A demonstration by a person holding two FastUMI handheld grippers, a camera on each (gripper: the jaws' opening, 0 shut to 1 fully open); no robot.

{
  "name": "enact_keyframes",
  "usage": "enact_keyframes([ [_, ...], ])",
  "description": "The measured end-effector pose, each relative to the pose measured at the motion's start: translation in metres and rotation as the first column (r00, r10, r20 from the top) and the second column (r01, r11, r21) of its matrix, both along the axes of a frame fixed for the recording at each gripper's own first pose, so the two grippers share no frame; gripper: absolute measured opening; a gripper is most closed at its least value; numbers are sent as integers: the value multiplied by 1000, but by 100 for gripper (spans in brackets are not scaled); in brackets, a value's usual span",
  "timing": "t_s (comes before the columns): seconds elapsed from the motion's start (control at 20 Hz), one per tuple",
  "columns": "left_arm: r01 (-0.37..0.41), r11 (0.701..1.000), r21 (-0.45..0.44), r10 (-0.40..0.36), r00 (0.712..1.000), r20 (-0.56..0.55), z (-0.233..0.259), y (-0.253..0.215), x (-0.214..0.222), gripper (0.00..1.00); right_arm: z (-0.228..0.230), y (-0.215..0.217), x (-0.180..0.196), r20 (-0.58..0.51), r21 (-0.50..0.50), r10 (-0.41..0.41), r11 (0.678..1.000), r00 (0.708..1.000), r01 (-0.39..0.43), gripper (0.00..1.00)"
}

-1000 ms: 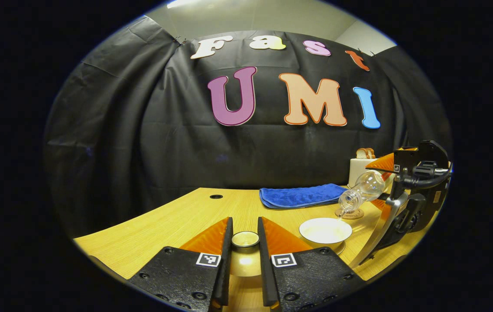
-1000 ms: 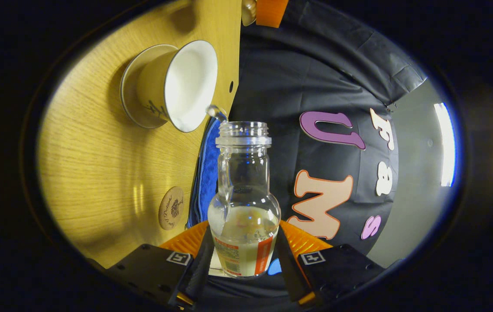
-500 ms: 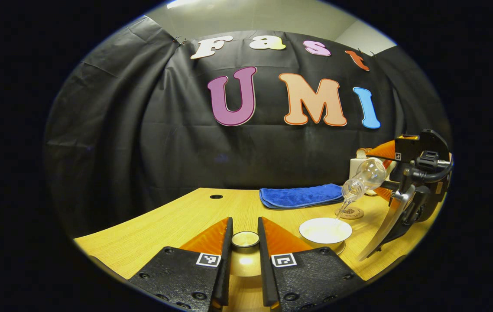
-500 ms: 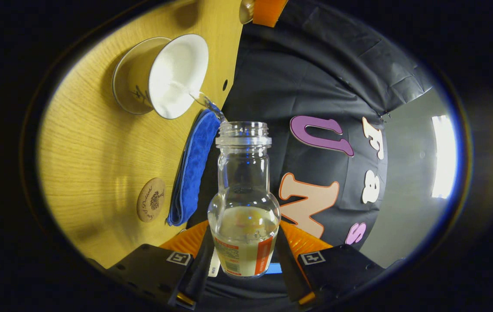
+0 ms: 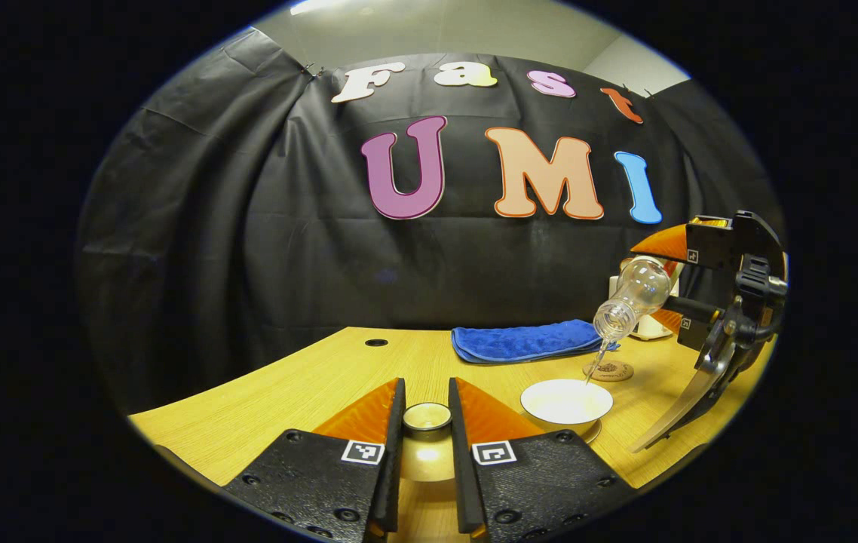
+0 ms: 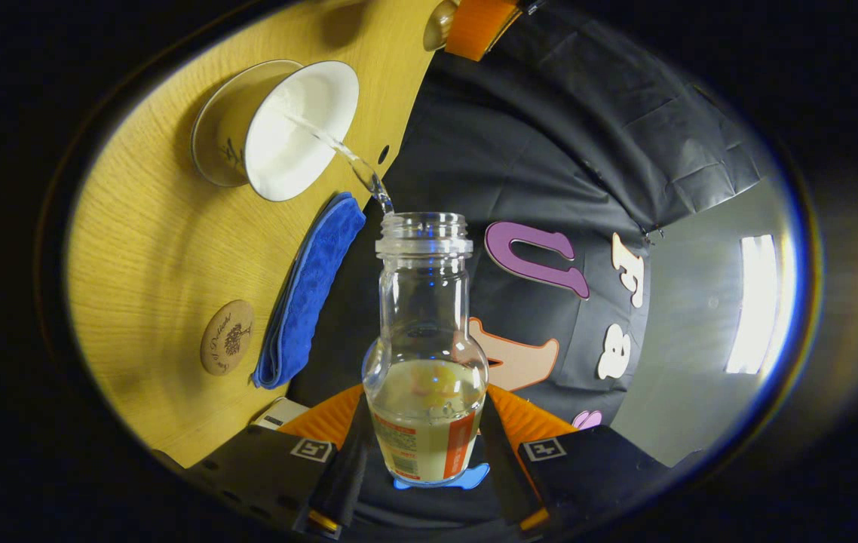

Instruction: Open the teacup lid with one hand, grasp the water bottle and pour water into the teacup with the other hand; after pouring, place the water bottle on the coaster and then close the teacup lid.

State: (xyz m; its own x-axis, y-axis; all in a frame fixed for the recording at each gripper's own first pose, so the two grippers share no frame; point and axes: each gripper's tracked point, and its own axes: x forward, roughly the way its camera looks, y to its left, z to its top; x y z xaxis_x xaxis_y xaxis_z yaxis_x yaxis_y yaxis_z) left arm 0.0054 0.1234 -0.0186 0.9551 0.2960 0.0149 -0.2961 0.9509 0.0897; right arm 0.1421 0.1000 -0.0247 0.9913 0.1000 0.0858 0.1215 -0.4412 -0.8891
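Two grippers are at work. The right gripper (image 6: 424, 452) has its jaws clamped on the lower body of the water bottle (image 6: 424, 354), and the left gripper (image 5: 427, 434) has its jaws pressed on the knob of the teacup lid (image 5: 427, 416), holding it off to the side over the table (image 5: 308, 385).

In the right gripper view the bottle's long axis runs straight out from the jaws toward 12 o'clock, its open mouth farthest away. The teacup (image 6: 278, 128) lies at about 11 o'clock from that mouth, and a thin stream arcs from the rim into the white bowl. In the left gripper view the bottle (image 5: 629, 298) is tilted mouth-down above the teacup (image 5: 566, 400), which stands on its saucer at about 2 o'clock from the left jaws.

Clear glass, the bottle has a threaded neck and no cap (a label wraps its base). Water sits only in its lower part.

The coaster (image 6: 227, 348), a small round wooden disc, lies at about 9 o'clock from the bottle, beside the folded blue cloth (image 6: 308, 294). As I judge it, the right gripper is the nearer one to the coaster, so righting the bottle and swinging it that way is the next move.
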Motion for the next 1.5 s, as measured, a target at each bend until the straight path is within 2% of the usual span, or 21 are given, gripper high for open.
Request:
enact_keyframes([
  [0.2,0,1000,0,0,1000,0,1,0,1,28,-3,2,-5,-9,12,0,1000,1000,0,75],
  [0.35,0,1000,0,0,1000,0,1,0,2,28,-14,-8,-1,-95,147,-37,988,995,51,74],
  [0.5,0,1000,0,0,1000,0,1,0,2,28,-27,-9,-5,-171,296,-39,951,985,89,78],
  [0.6,0,1000,0,0,1000,1,1,0,2,28,-40,-5,-8,-232,425,-31,896,972,130,74],
  [0.7,0,1000,0,0,1000,1,0,0,0,28,-55,-7,-10,-305,555,-29,807,952,203,79],
  [0.8,0,1000,0,0,1000,1,0,1,1,28,-69,-14,-6,-368,655,-29,702,929,281,79],
  [0.85,0,1000,0,0,1000,1,1,0,2,28,-70,-18,-2,-390,694,-27,649,921,313,74],
  [0.95,0,1000,0,0,1000,1,0,0,1,28,-62,-18,9,-407,773,2,534,913,343,76],
  [1.05,-1,1000,0,1,1000,1,-1,0,1,28,-50,-14,17,-391,834,33,435,920,340,79],
  [1.1,0,1000,0,0,1000,1,0,0,1,28,-43,-16,19,-381,859,39,385,924,338,75],
  [1.15,0,1000,0,0,1000,1,-1,0,1,28,-38,-17,20,-368,882,46,332,929,334,75],
  [1.35,0,1000,0,0,1000,1,0,0,1,28,-5,-34,38,-306,948,47,101,951,301,75],
  [1.5,-2,1000,0,2,1000,2,-1,0,1,28,-2,-52,53,-266,963,27,-41,964,267,76],
])
